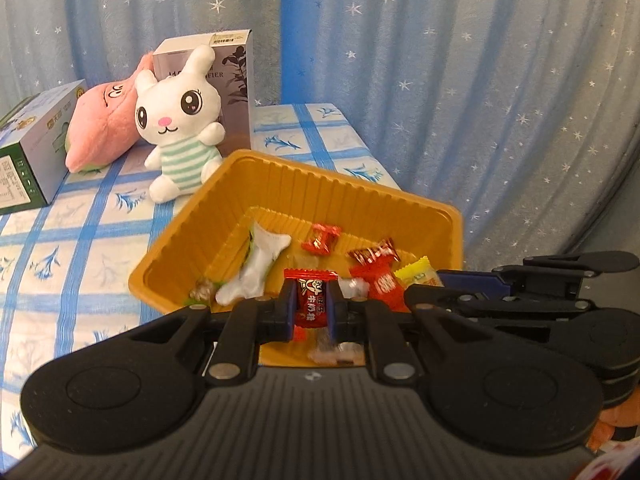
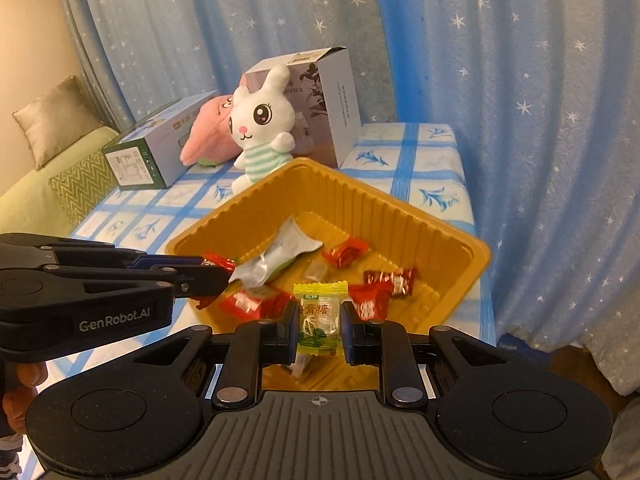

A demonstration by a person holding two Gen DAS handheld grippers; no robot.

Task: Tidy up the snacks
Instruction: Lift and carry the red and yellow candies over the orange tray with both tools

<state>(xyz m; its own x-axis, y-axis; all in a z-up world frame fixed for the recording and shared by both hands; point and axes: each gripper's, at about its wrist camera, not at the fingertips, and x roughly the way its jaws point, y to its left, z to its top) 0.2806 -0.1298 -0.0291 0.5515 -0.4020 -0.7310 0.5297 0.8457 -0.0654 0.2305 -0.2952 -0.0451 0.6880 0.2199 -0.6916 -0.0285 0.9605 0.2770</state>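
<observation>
At the far left of the blue-checked surface (image 2: 404,160) lies a green-and-white box (image 2: 148,152), and past it in the right wrist view a green sofa (image 2: 48,192) with a cushion. Next comes a pink plush (image 1: 104,120) lying against the box, then a white bunny (image 1: 180,120) in a striped shirt sitting upright, its back at a grey box (image 1: 236,80) that stands on end. Just in front of the bunny sits the orange tray (image 1: 320,184), turned corner-on, near the right edge of the surface; a starred blue curtain (image 1: 480,80) hangs behind everything.

Inside the tray, from left: a white wrapper (image 1: 260,264) crumpled in the middle-left, a small red candy (image 1: 320,238) toward the back, a red packet (image 1: 380,280) and another red twist near the right wall.

The left claw (image 1: 312,308) hangs over the tray's near-left wall, pinching a red candy (image 1: 312,304) with white print upright between its two fingers. In the right wrist view it reaches in from the left with that candy's ends sticking out above and below the tips.

The right claw (image 2: 320,322) is over the tray's near edge, pressed onto a yellow candy (image 2: 320,312) held upright, green at its bottom, its clear middle showing the sweet
</observation>
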